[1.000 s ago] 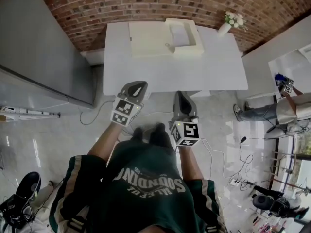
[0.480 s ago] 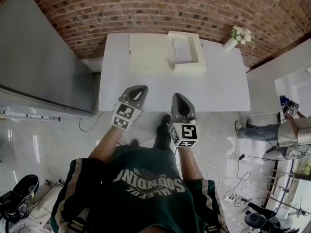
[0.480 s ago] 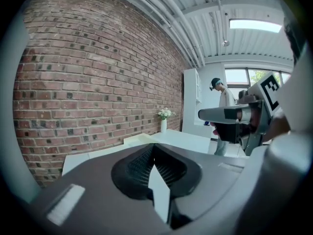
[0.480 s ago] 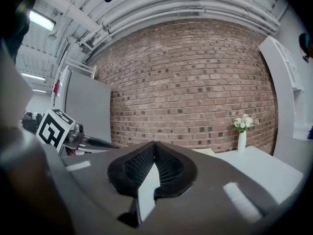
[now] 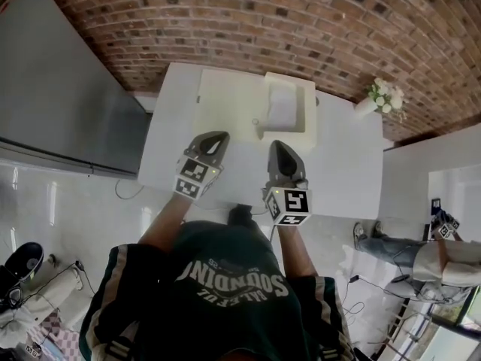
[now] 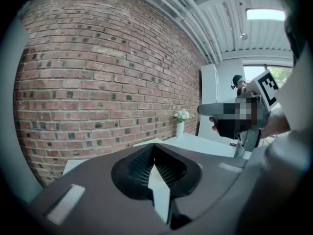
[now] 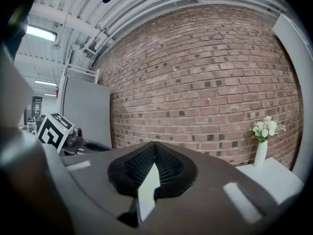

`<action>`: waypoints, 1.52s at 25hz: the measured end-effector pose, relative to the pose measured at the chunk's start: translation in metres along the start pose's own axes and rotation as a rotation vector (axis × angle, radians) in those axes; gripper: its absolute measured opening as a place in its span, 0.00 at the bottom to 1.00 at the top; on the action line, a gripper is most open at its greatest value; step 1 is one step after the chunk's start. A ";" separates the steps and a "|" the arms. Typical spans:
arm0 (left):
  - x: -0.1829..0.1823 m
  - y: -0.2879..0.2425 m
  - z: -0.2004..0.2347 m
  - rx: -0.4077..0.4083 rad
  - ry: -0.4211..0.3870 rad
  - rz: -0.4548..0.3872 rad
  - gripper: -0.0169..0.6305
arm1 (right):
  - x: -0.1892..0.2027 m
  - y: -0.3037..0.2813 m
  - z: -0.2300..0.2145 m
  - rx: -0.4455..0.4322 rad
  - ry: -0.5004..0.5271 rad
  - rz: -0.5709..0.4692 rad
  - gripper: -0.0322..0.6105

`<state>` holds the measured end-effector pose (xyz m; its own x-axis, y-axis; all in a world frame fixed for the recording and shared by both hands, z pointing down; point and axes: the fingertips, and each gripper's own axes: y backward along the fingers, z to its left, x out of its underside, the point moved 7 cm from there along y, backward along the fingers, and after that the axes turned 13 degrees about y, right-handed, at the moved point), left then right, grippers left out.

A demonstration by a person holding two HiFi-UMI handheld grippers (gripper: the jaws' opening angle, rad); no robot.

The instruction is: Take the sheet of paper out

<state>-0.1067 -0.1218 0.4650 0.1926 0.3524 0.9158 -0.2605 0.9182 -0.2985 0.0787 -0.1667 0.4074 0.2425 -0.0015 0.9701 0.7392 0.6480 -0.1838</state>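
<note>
- Flat in a cream box (image 5: 309, 105) at upper centre of the head view: the sheet of paper (image 5: 284, 110), pale and rectangular, walled in by the box's raised rim.
- Beside the box on the left, touching it, a flat cream panel (image 5: 226, 100); both on a white table (image 5: 340, 173).
- Left gripper (image 5: 213, 138) with jaws pressed together, tips meeting with nothing between them in the left gripper view (image 6: 153, 147); held above the table's near edge, short of the box.
- Right gripper (image 5: 279, 150) likewise closed and empty, clearly so in the right gripper view (image 7: 154, 146); just below the box in the frame, apart from it.
- Only bare tabletop between the jaw tips and the box.
- At the table's far right corner, a white vase of white flowers (image 5: 382, 96), against a brick wall (image 5: 263, 21).
- Grey cabinet (image 5: 52, 104) at left; another person (image 5: 432, 258) at lower right.
</note>
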 end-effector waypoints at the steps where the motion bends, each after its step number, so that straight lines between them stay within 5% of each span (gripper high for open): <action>1: -0.002 -0.009 -0.001 -0.009 -0.001 -0.004 0.04 | 0.000 -0.005 -0.009 -0.012 0.002 -0.002 0.05; 10: -0.023 -0.078 -0.014 -0.093 0.023 -0.006 0.04 | 0.011 -0.038 -0.083 -0.097 0.013 -0.007 0.05; 18: -0.025 -0.103 -0.015 -0.115 0.036 -0.005 0.04 | 0.019 -0.056 -0.104 -0.130 0.015 0.006 0.05; 38: -0.023 -0.167 0.023 -0.013 0.039 0.076 0.05 | 0.036 -0.097 -0.120 -0.062 -0.011 0.075 0.05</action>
<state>-0.0889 -0.2878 0.4999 0.2099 0.4279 0.8791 -0.2638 0.8906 -0.3704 0.0912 -0.3216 0.4415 0.2921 0.0535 0.9549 0.7570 0.5972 -0.2650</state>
